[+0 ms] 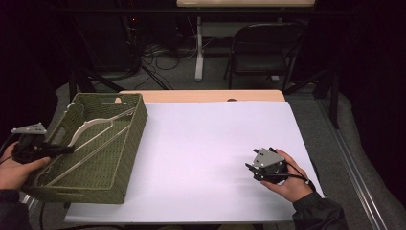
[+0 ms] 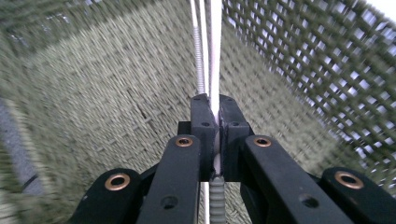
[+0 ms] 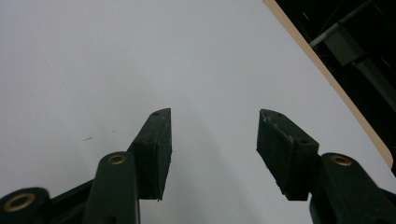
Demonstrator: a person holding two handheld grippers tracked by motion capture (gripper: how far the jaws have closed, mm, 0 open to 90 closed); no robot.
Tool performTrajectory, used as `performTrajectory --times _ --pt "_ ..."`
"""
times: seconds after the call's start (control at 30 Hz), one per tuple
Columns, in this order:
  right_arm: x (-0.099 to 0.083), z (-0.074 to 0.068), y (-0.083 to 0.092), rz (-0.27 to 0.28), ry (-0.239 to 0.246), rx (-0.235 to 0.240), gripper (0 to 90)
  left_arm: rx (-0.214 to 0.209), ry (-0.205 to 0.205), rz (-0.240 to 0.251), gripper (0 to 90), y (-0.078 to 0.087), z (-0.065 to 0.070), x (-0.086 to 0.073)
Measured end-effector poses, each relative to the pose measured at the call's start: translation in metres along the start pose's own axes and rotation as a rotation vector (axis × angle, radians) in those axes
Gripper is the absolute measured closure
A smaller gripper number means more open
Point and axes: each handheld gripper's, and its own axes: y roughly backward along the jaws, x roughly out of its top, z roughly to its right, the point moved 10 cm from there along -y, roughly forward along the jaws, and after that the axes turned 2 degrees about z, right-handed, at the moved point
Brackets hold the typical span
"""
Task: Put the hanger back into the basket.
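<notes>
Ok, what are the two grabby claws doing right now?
Left gripper shut on white hanger inside green basket. Right gripper open, over bare white table. Nothing in the way.

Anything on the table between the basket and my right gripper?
No. In the high view, bare white table separates the green woven basket from the right gripper.

Basket (image 2: 116, 93) weave motion-blurred at left; hanger (image 2: 215, 56) cut off at top edge.

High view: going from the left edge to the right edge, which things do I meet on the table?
Left gripper, shut on the hanger → green woven basket → bare white tabletop → right gripper, jaws open.
</notes>
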Motion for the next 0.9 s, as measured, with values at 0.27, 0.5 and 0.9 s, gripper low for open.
performTrajectory --times 0.27,0.5,0.9 --pt "-0.001 0.001 0.002 0.002 -0.001 -0.004 45.5 0.028 -0.026 -0.013 87.2 -0.009 0.003 -0.002" --pt "-0.001 0.001 0.002 0.008 -0.007 -0.009 45.5 0.051 -0.092 0.003 77.6 -0.007 0.012 0.000" --pt "0.000 0.000 0.006 0.009 -0.013 -0.010 45.4 0.106 -0.080 0.104 53.7 0.015 0.029 0.015"
